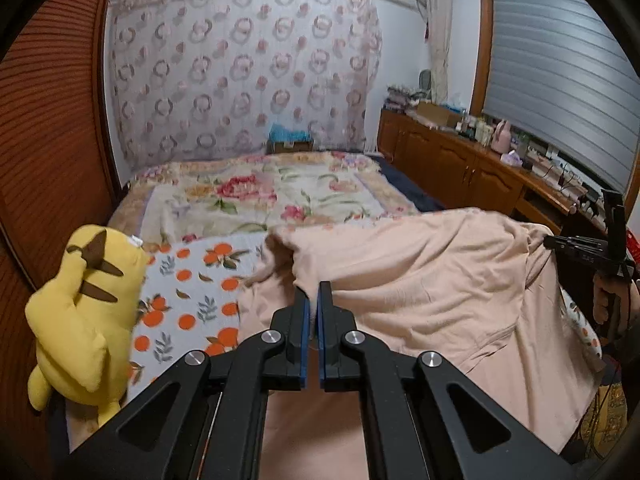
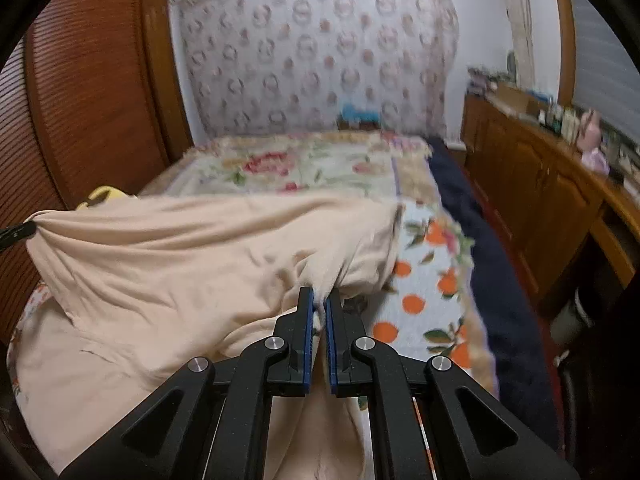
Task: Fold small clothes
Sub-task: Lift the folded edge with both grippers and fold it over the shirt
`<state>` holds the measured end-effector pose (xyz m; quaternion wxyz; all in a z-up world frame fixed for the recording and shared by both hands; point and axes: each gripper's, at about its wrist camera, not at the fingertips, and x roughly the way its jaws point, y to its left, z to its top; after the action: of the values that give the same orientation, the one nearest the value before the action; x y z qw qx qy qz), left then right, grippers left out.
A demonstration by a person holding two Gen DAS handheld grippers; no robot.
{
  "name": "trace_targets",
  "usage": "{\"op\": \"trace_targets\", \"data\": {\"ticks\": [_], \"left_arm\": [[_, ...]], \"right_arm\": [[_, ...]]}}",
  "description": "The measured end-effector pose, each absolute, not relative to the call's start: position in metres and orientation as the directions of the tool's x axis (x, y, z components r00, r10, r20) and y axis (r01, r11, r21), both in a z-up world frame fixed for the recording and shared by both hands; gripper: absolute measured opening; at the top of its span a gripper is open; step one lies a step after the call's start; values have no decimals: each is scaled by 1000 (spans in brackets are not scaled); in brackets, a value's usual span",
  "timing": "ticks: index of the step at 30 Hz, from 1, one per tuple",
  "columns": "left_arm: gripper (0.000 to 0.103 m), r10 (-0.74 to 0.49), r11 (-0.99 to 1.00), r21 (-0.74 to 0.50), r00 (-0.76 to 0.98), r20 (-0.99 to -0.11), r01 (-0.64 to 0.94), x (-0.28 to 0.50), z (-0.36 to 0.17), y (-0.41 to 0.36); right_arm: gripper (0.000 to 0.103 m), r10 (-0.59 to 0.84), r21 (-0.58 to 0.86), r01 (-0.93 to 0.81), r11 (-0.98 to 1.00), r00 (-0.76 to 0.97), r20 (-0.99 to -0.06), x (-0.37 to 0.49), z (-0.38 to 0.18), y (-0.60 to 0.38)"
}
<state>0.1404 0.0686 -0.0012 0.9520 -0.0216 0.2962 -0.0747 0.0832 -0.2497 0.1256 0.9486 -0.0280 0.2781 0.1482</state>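
Both grippers are pinched nearly closed on the same peach garment point(image 1: 420, 276), each with a bunch of its cloth caught between the blue-lined fingers. The left gripper point(image 1: 314, 300) has one edge at its fingertips, and the cloth runs away to the right of those fingers, toward the right gripper point(image 1: 576, 248), seen at the far right edge of that view. From the right wrist view the mirror holds: the right gripper point(image 2: 319, 308) grips a gathered fold just ahead of its fingers, and the garment stretches off to the left, ending in a pulled corner at the left gripper point(image 2: 18, 232).

So the garment's long axis lies crosswise, from one pair of fingers to the other, lifted along its upper edge and sagging below onto the orange-print blanket point(image 1: 192, 292) on the bed point(image 1: 256, 196). Its lower part drapes under and behind both sets of fingers. Neither hand is nearer; each holds an end.

The step appears to be a spread or carry before laying a fold, and it likely turns on moving both ends together so the span stays taut. A yellow plush toy point(image 1: 84, 320) sits to the left of the left fingers, close to where the cloth might land.
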Motion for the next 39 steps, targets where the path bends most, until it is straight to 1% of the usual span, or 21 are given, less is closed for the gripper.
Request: {"op": "trace_targets", "data": {"ticks": [2,5,11,19,22,25,28,31,35,36,38,39], "left_arm": [[4,-148,989,-79,824,-548,126,137,5,72],[4,-146,989,-79,826,-544,123,138,7,76],[4,-146,989,-69,815,-561,129,141,-1,76],[4,-149,988,-58,804,-575,141,141,-11,67],[4,-148,988,-52,801,-580,145,141,-13,64],[4,-150,988,-52,799,-582,147,140,-13,62],[4,-152,988,-59,800,-581,145,140,-13,62],[4,-151,988,-61,801,-580,142,139,-14,63],[4,-150,988,-64,798,-584,138,138,-16,63],[4,-149,988,-64,797,-585,138,138,-17,63],[4,-151,988,-65,796,-586,140,138,-18,64],[4,-152,988,-64,794,-588,141,138,-19,65]], "right_arm": [[6,266,16,-302,953,812,-519,76,132,-252],[6,262,12,-302,953,807,-529,77,129,-256],[6,254,50,-273,961,791,-557,106,118,-253],[6,227,-17,-291,956,780,-583,117,134,-229],[6,227,-32,-298,954,788,-573,122,138,-224],[6,201,-38,-268,963,800,-566,126,142,-226],[0,231,-24,-294,955,797,-558,125,146,-225],[0,270,-16,-331,944,797,-540,115,148,-223],[0,244,-49,-318,947,808,-537,100,143,-226],[3,229,-59,-307,950,811,-538,98,141,-227],[22,207,-81,-296,952,814,-543,94,136,-228],[43,206,-83,-297,951,812,-546,94,134,-229]]}}
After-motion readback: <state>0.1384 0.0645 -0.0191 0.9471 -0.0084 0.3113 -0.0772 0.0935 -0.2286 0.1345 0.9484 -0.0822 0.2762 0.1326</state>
